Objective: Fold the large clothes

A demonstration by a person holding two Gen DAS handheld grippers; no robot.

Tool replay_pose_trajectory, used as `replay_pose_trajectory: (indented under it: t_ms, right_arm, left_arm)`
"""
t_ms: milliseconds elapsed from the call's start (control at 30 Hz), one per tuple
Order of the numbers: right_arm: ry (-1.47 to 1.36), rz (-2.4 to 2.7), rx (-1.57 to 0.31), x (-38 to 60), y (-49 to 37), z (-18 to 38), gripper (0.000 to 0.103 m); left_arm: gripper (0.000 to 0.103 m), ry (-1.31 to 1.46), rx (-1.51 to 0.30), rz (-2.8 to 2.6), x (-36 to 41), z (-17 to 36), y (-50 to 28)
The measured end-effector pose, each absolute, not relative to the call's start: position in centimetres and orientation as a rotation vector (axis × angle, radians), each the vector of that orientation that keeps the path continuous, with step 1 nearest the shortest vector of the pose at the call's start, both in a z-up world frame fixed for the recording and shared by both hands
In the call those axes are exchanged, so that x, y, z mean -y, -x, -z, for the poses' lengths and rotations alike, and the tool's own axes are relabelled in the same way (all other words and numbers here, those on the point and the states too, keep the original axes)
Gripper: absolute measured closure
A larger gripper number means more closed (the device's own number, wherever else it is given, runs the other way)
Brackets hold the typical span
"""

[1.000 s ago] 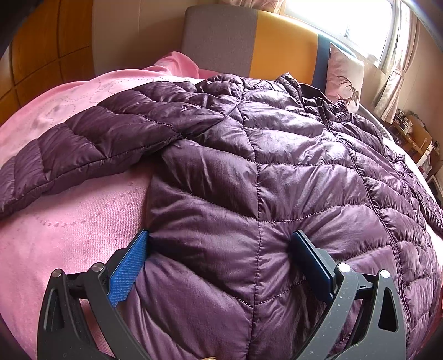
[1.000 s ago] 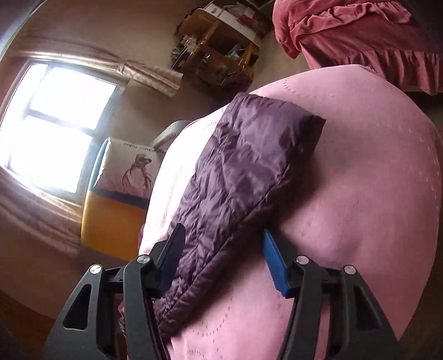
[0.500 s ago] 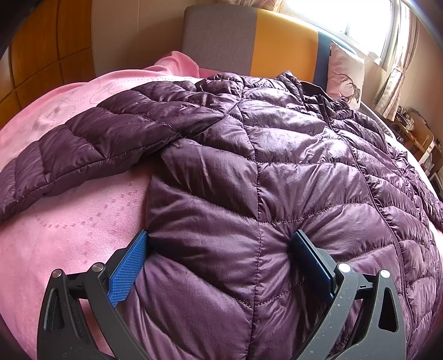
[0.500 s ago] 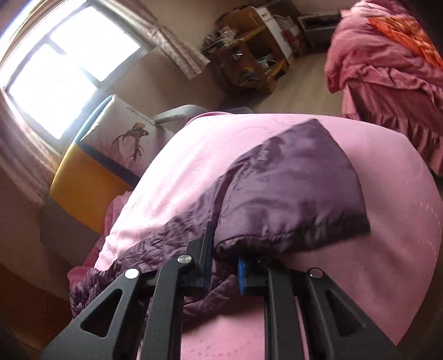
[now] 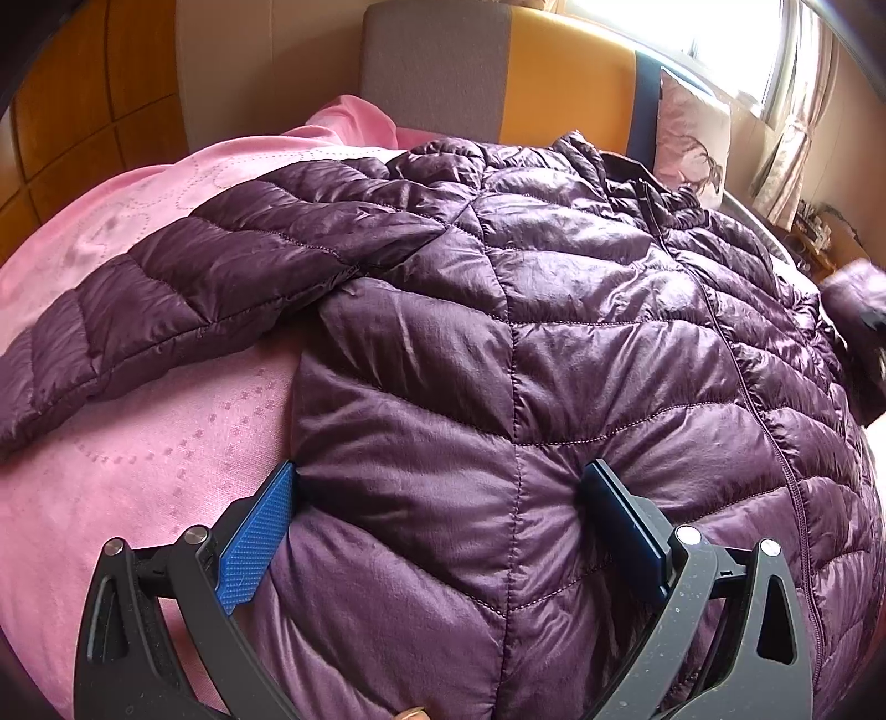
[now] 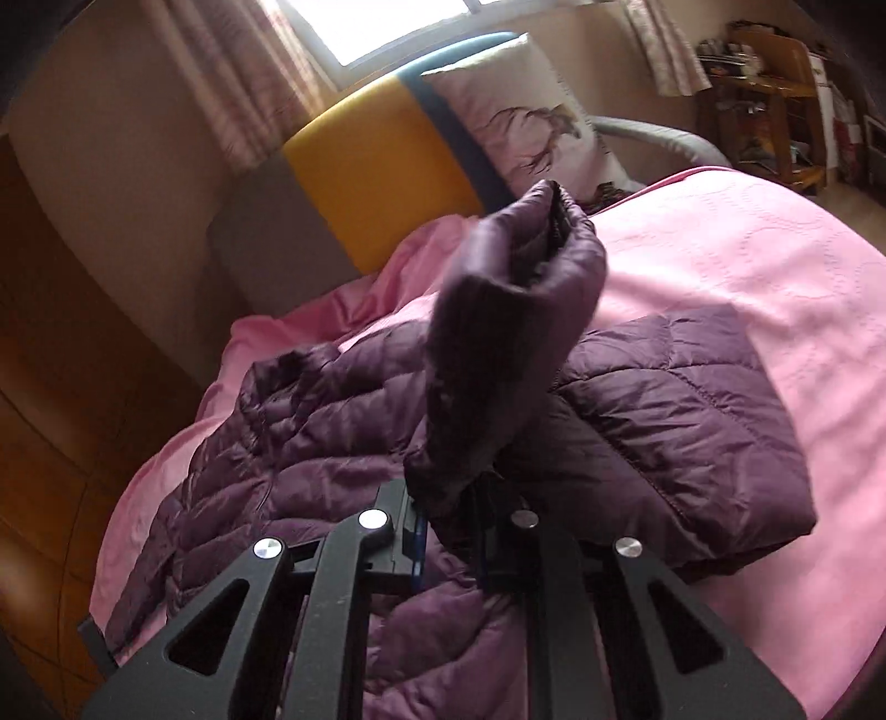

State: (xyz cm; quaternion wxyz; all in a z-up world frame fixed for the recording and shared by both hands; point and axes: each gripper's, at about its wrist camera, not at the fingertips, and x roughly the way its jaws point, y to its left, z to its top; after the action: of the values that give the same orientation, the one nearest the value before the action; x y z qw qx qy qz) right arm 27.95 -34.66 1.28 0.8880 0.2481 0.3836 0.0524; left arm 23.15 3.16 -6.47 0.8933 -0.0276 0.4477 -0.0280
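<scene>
A purple quilted down jacket [image 5: 554, 332] lies front-up on a pink bedspread [image 5: 138, 443], its left sleeve [image 5: 194, 310] stretched out to the left. My left gripper [image 5: 437, 515] is open, its jaws pressed onto the jacket's lower left panel without pinching it. My right gripper [image 6: 448, 526] is shut on the jacket's right sleeve [image 6: 509, 343] and holds its cuff up above the jacket body [image 6: 310, 459]. That lifted sleeve also shows blurred at the right edge of the left wrist view [image 5: 853, 310].
A grey, yellow and blue headboard [image 5: 498, 83] and a pillow with a deer print [image 5: 692, 138] stand behind the bed. A bright window [image 6: 398, 27] with curtains is behind them. A wooden shelf unit [image 6: 775, 99] stands at far right.
My right gripper closed on the right sleeve, then lifted and swung it over toward the jacket body. The left gripper stayed pressed on the lower panel.
</scene>
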Motion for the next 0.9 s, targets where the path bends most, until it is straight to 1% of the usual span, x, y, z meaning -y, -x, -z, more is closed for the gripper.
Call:
replay_pose_trajectory:
  t_ms: [100, 233, 267, 333, 367, 400, 433, 467, 533, 567, 600, 633, 700, 900]
  right_arm:
    - [-0.434, -0.174, -0.84, 29.4, -29.0, -0.6, 0.092]
    - [-0.374, -0.223, -0.89, 24.7, -30.7, 0.8, 0.091]
    - [-0.366, -0.22, -0.898, 24.1, -30.8, 1.0, 0.086]
    - [-0.36, -0.217, -0.901, 23.1, -31.1, 1.5, 0.07]
    - [-0.362, -0.221, -0.9, 22.7, -31.1, 1.7, 0.055]
    - [-0.356, -0.218, -0.898, 22.4, -31.0, 1.8, 0.048]
    - [-0.351, -0.218, -0.896, 22.5, -30.8, 1.8, 0.048]
    - [-0.353, -0.223, -0.898, 22.4, -30.5, 1.9, 0.045]
    - [-0.375, -0.237, -0.882, 23.0, -29.5, 1.4, 0.031]
    - [-0.388, -0.241, -0.86, 23.4, -28.7, 1.0, 0.019]
    - [-0.4, -0.238, -0.839, 23.9, -27.9, 0.6, 0.013]
    - [-0.417, -0.238, -0.826, 24.5, -27.1, 0.3, 0.011]
    - [-0.481, -0.257, -0.805, 25.5, -25.5, 0.1, 0.003]
    - [-0.665, -0.257, -0.835, 28.9, -22.6, 2.9, 0.002]
  left_arm:
    - [0.004, 0.041, -0.894, 0.061, -3.0, 5.4, -22.9]
    - [0.004, 0.068, -0.823, 0.142, -2.5, 3.1, -22.3]
    - [0.004, 0.086, -0.816, 0.175, -2.4, 2.7, -22.5]
    - [0.004, 0.107, -0.825, 0.233, -1.8, 2.1, -22.9]
    - [0.004, 0.111, -0.822, 0.247, -1.6, 1.8, -23.2]
    - [0.004, 0.116, -0.814, 0.265, -1.2, 1.5, -23.4]
    - [0.004, 0.122, -0.808, 0.284, -0.7, 1.2, -23.6]
    - [0.004, 0.131, -0.809, 0.298, -0.3, 0.9, -23.9]
    - [0.004, 0.169, -0.823, 0.344, 0.4, 0.6, -24.8]
    - [0.004, 0.183, -0.833, 0.358, 0.9, 0.7, -25.4]
    - [0.004, 0.196, -0.845, 0.369, 1.3, 0.8, -25.9]
    - [0.004, 0.204, -0.868, 0.377, 1.9, 1.0, -26.5]
    - [0.004, 0.208, -0.918, 0.403, 2.9, 1.3, -27.5]
    - [0.004, 0.27, -1.027, 0.477, 6.7, 2.3, -30.7]
